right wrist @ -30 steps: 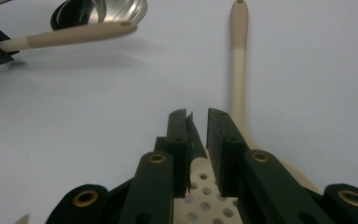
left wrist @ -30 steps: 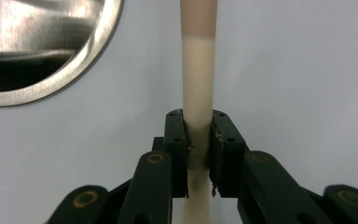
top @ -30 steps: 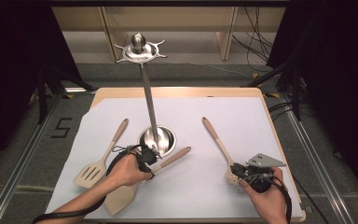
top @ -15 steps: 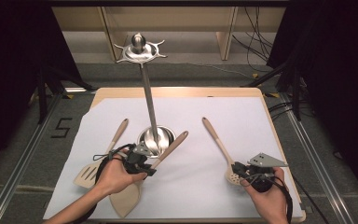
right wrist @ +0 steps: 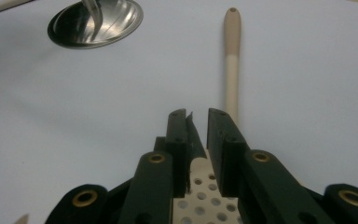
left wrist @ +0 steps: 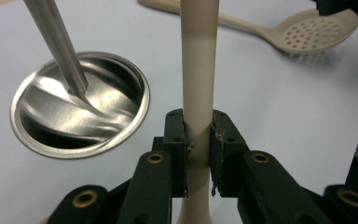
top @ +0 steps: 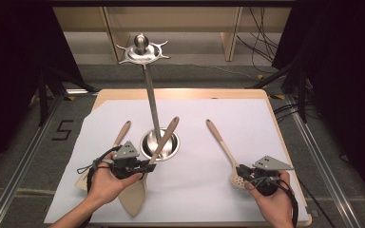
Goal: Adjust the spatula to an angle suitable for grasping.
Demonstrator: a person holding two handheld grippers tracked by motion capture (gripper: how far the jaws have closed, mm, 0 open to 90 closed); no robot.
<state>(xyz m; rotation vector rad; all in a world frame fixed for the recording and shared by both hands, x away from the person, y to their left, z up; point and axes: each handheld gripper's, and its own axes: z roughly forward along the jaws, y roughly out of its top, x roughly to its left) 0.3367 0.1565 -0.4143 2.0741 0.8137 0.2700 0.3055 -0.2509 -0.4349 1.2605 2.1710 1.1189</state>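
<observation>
My left gripper (top: 148,167) (left wrist: 199,135) is shut on the handle of a plain wooden spatula (top: 134,199) (left wrist: 198,70). The spatula is tilted, its blade toward the front edge and its handle end in front of the metal stand's round base (top: 171,151) (left wrist: 107,84). The stand's thin pole (top: 149,95) (left wrist: 56,42) rises to a hooked top. A perforated wooden spoon (top: 221,142) (right wrist: 231,60) (left wrist: 317,35) lies flat at the right. My right gripper (top: 243,175) (right wrist: 198,121) hovers at its bowl, the jaws narrowly apart with no grip visible.
A slotted wooden turner (top: 121,135) lies left of the stand, partly under my left hand. White paper (top: 266,118) covers the wooden table; its edges are close at the front and right. Dark floor and stands surround the table.
My left gripper has lifted the plain spatula, and its handle has swung from pointing right on the paper to pointing up across the stand's base. The right gripper and the spoon have stayed put.
</observation>
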